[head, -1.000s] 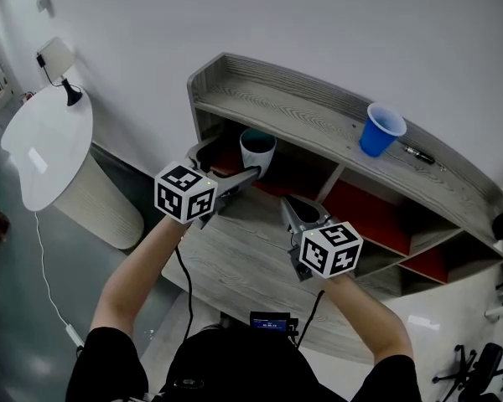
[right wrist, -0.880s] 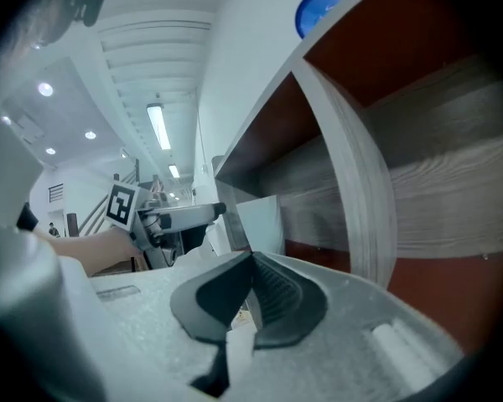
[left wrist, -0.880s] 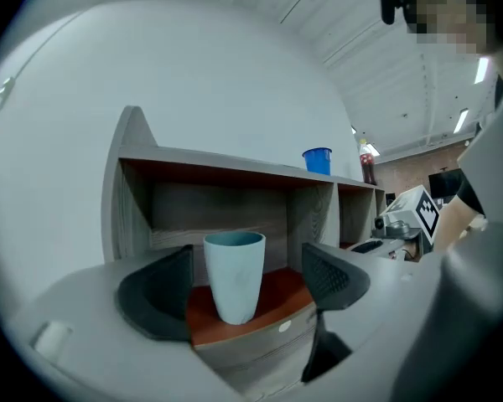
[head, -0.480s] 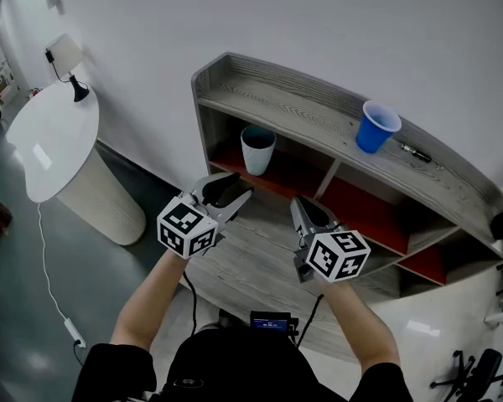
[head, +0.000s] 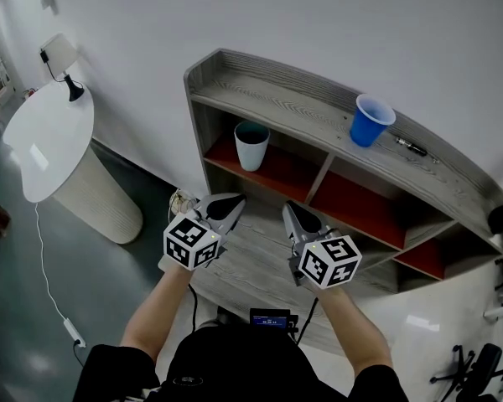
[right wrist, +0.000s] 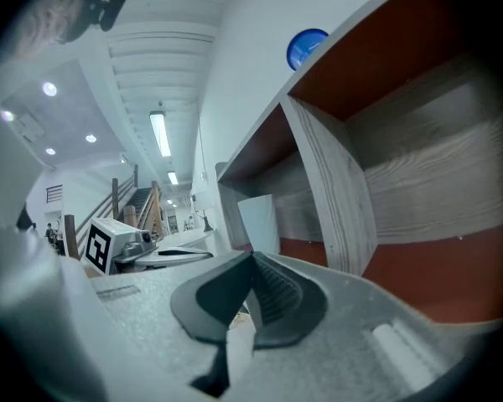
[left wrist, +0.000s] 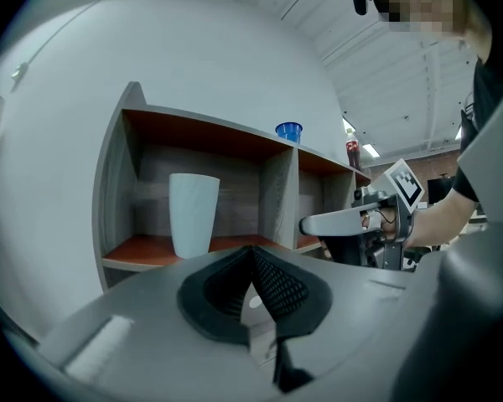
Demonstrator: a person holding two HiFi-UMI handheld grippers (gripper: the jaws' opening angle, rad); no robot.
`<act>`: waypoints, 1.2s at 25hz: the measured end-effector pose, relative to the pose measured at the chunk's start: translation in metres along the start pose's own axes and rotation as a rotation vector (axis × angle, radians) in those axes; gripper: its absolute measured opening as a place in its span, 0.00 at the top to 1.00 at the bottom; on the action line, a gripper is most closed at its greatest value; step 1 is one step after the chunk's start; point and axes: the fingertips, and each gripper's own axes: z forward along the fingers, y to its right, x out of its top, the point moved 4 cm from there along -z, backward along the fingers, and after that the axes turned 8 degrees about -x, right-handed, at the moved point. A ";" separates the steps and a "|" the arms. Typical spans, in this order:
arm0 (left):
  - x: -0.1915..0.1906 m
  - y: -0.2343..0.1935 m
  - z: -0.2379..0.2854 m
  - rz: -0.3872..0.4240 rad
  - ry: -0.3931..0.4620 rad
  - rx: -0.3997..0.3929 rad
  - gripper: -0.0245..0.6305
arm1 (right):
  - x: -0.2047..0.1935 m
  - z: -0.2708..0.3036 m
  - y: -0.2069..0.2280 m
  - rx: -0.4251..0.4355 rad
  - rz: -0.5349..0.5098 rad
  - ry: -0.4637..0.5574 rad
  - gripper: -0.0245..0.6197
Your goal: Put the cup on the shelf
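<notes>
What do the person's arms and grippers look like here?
The left gripper and right gripper match: grey moulded bodies, tapered tongs with black ribbed pads, a white cube with black square markers at the back, a thin black cable trailing from each. Black short sleeves.

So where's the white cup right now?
In the head view the white cup stands upright in the leftmost compartment of the shelf, down-left of the blue cup on top.
</notes>
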 end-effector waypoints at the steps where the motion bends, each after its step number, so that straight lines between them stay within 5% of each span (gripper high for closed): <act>1: -0.001 0.001 0.000 -0.003 0.002 -0.008 0.96 | -0.001 0.000 0.000 0.001 0.000 -0.001 0.97; 9: -0.011 0.027 -0.001 0.013 -0.010 -0.114 0.96 | -0.002 -0.006 0.001 0.005 -0.010 0.001 0.97; 25: -0.044 0.084 -0.028 -0.025 -0.049 -0.091 0.93 | -0.019 -0.049 -0.004 0.047 -0.057 -0.030 0.97; 30: -0.050 0.110 -0.043 -0.016 -0.053 -0.166 0.96 | -0.030 -0.067 -0.017 0.054 -0.069 -0.037 0.97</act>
